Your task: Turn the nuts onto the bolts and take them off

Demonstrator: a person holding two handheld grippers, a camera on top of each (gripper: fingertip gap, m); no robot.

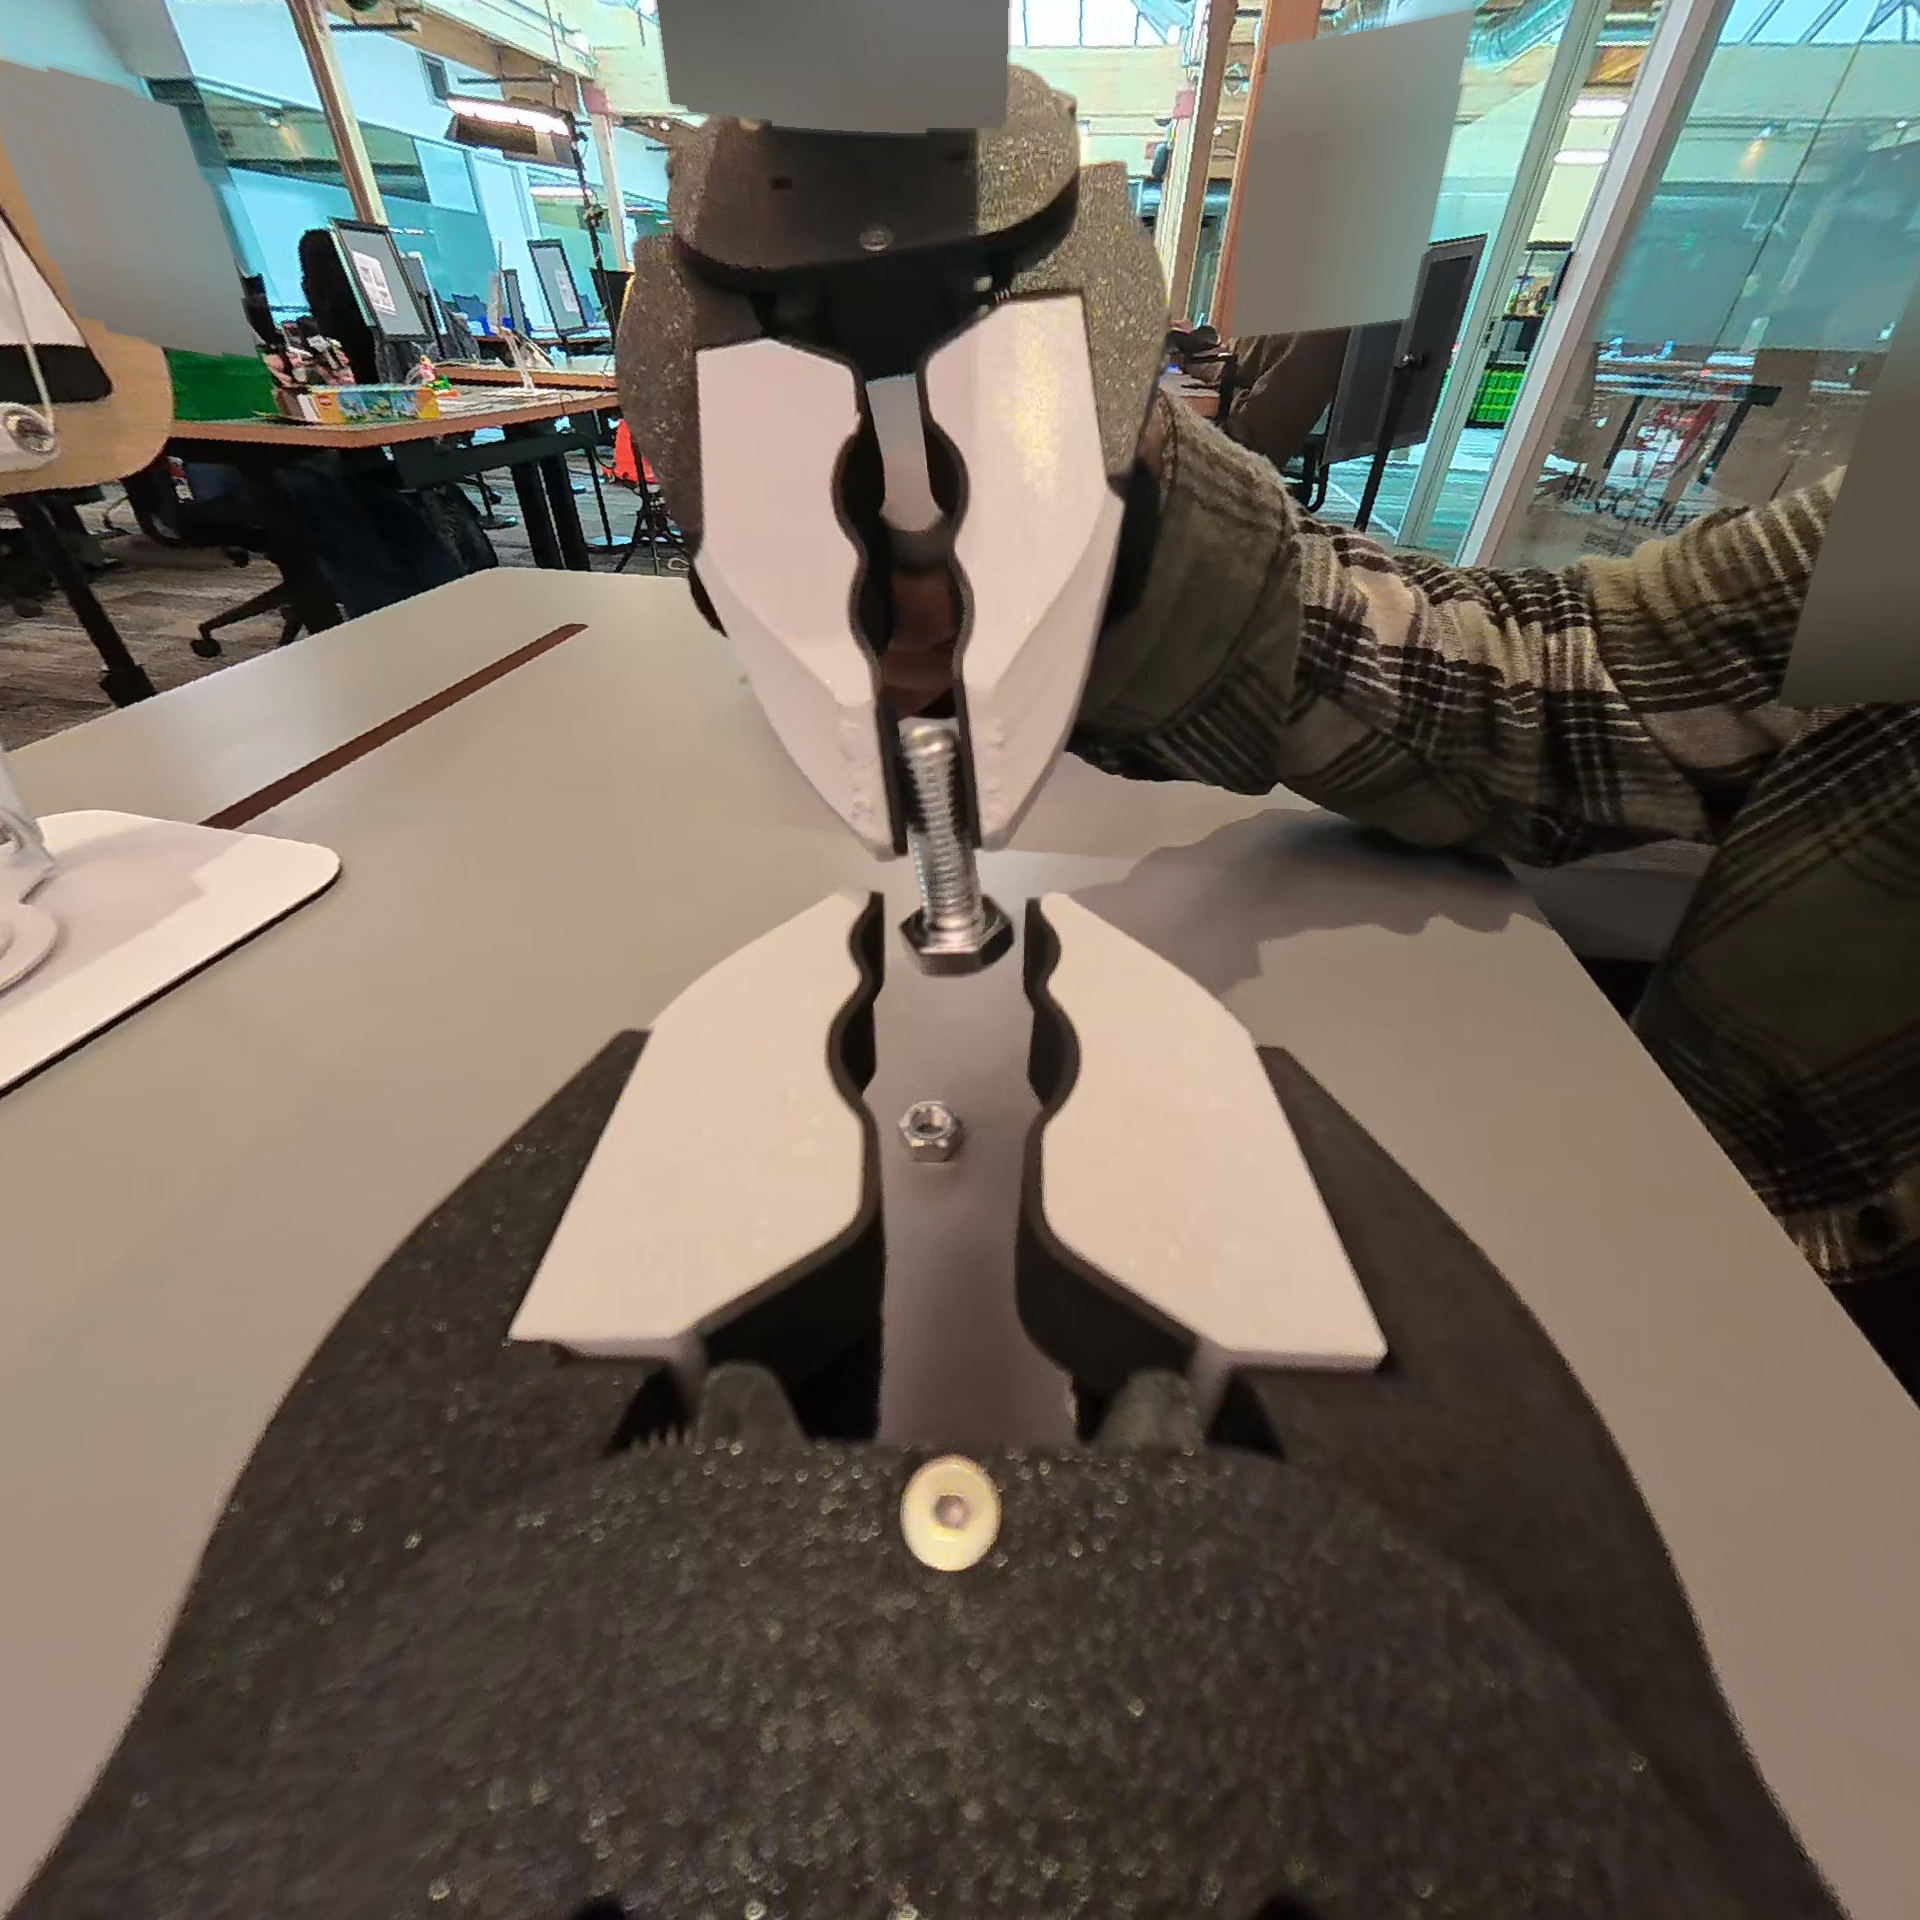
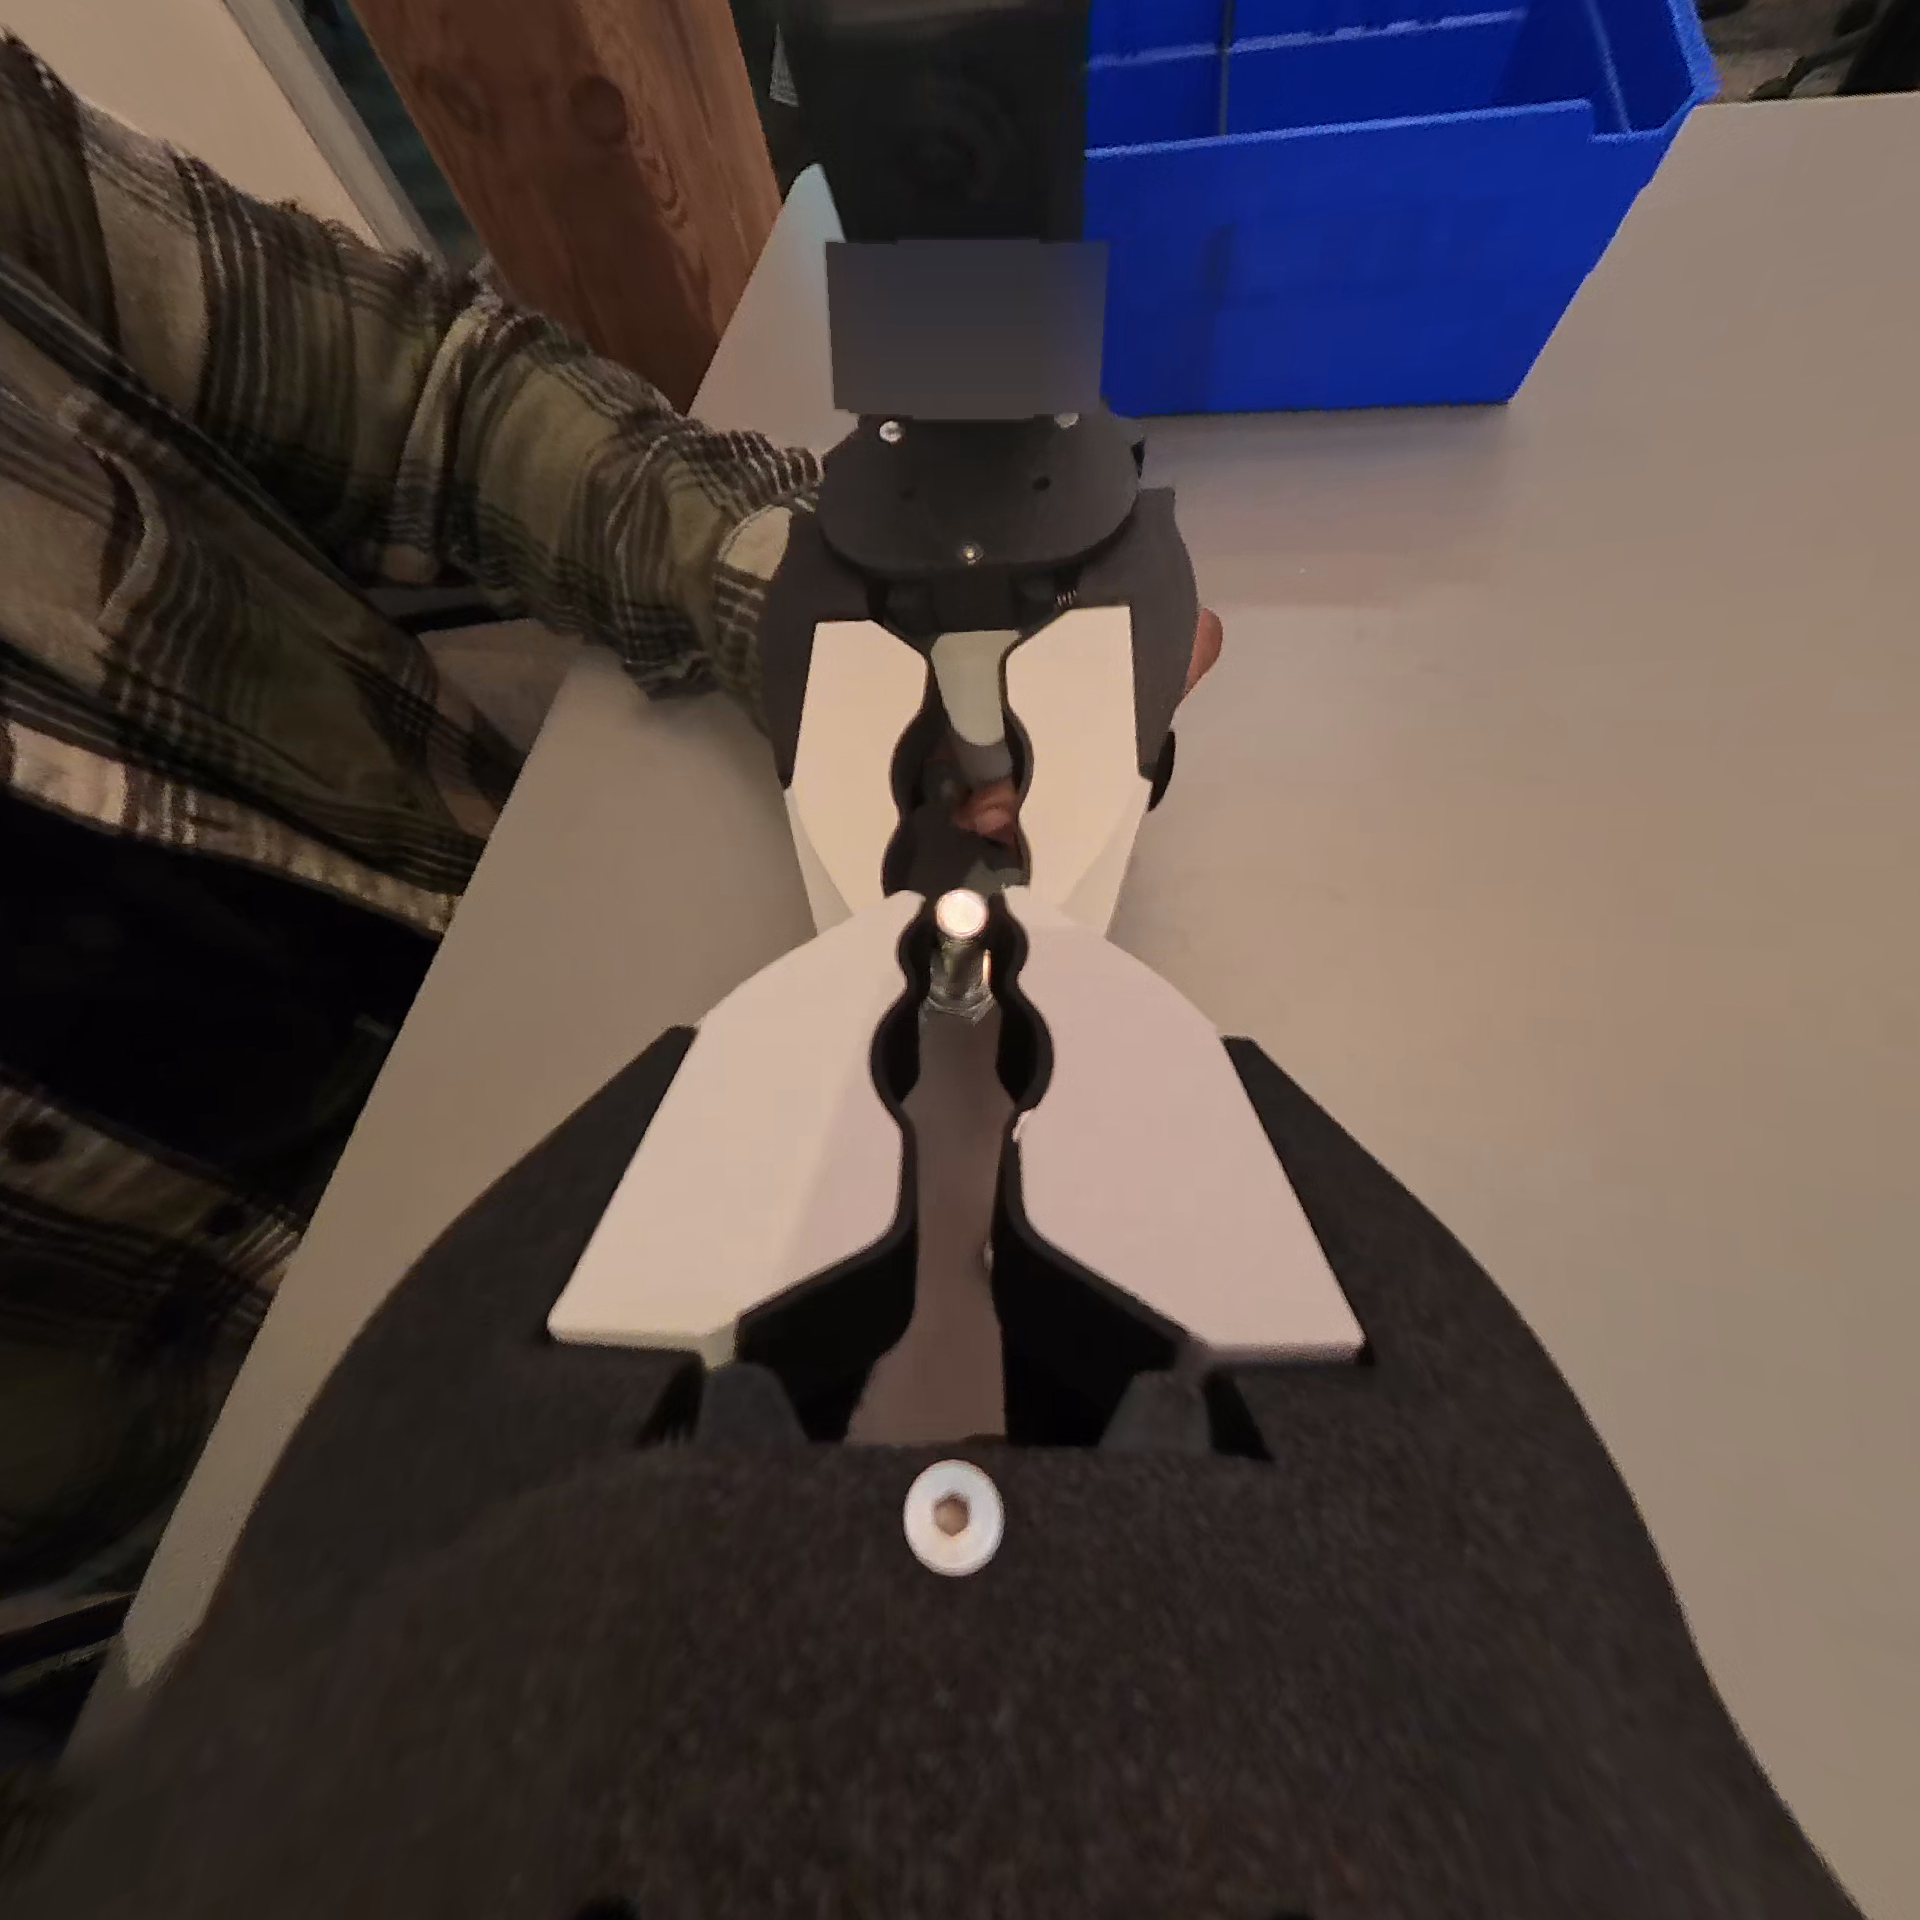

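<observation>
Left wrist view: the right claw (image 1: 935, 821) clenches the bolt (image 1: 940, 831), hiding its head; the shaft points at the released left claw (image 1: 951, 925), nut (image 1: 956, 940) threaded near the tip. A spare nut (image 1: 930, 1132) lies on the bench (image 1: 416, 1039). Right wrist view: the bolt's (image 2: 961, 951) thread is largely hidden.

A: The bolt (image 1: 938, 821) at frame centre looks like bright, shiny threaded metal, and so do its nut (image 1: 954, 938) and the loose nut (image 1: 930, 1132) below.

B: Matt smooth grey table (image 1: 416, 1039); glossy blue plastic bin (image 2: 1351, 260) upper right; plaid cloth sleeve (image 2: 312, 416).
</observation>
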